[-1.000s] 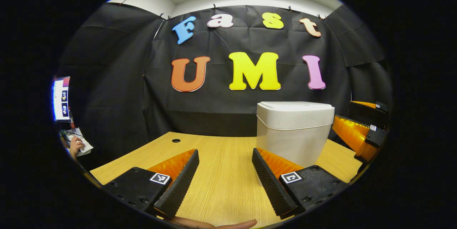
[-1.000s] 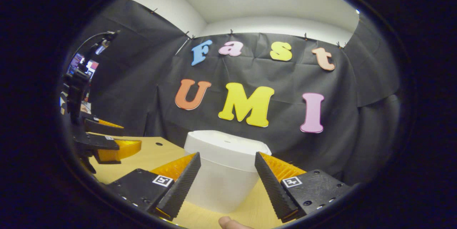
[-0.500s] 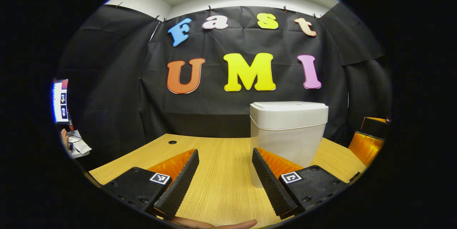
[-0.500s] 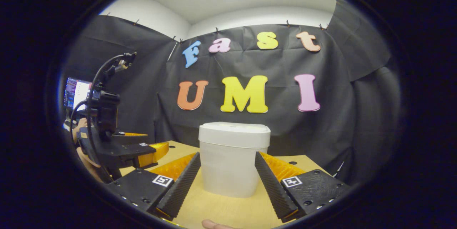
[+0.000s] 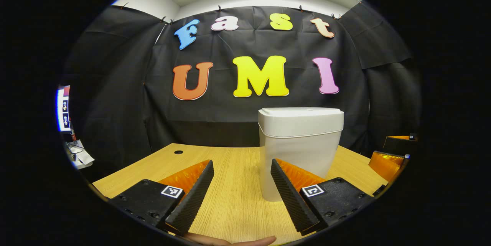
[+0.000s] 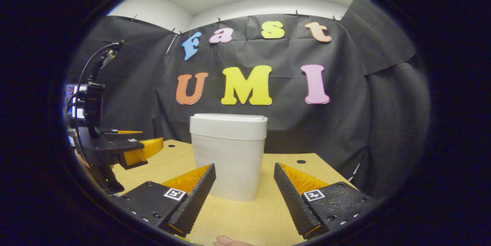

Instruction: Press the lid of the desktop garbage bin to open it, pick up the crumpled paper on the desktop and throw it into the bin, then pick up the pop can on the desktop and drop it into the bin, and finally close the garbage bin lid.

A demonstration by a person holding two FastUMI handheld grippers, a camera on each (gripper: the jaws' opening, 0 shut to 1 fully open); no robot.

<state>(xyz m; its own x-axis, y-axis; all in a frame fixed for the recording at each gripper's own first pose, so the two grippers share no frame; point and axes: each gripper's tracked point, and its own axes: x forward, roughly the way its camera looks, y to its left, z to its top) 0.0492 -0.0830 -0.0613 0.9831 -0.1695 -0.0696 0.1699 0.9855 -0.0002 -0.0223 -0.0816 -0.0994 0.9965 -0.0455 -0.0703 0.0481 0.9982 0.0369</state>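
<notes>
Right gripper view: both grippers [image 6: 244,192], jaws apart and empty, face the closed bin [image 6: 228,156]; pressing its lid [image 6: 228,125] likely comes next.

Both cams low over the wooden desk [image 5: 238,200], facing the black back wall. Left gripper view looks along its own fingers from the left, bin [image 5: 299,150] near, right of centre. Right gripper view sits further right, bin [image 6: 228,156] near, left of centre, left gripper [image 6: 144,150] at its left edge. Shared: bin, desk [image 6: 264,215], back wall
</notes>
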